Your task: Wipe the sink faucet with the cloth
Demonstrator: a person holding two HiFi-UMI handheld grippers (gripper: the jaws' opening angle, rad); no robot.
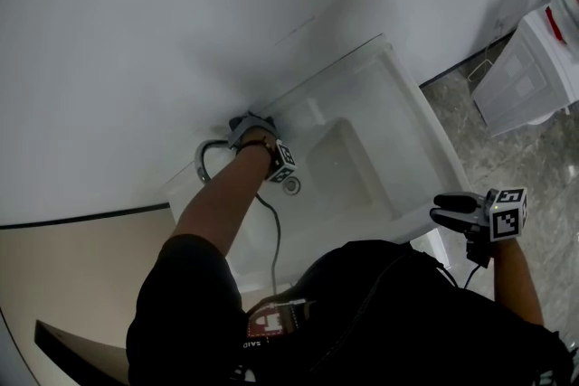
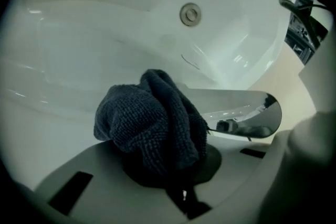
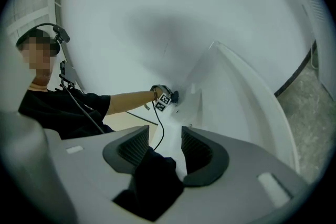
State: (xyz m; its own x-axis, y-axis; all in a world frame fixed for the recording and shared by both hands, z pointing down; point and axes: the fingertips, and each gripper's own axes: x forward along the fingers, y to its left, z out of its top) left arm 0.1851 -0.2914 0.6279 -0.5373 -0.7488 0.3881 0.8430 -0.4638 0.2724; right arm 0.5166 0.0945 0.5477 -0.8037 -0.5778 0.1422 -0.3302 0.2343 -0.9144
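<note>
Dark cloth (image 2: 152, 123) pinched in left tongs (image 1: 246, 129), arm (image 1: 213, 203) stretched toward faucet (image 2: 247, 113).

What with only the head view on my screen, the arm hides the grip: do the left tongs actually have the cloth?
Observer: Yes. The left gripper view shows the left tongs shut on the dark cloth, bunched into a wad.
Operator: Is it at the faucet?
Observer: The wad overlaps the near end of the chrome faucet spout, and the far tip is bare. I can't tell whether it presses on the spout.
Operator: And the right tongs?
Observer: The right gripper view shows the right tongs open with nothing between them, pointed toward the sink.
</note>
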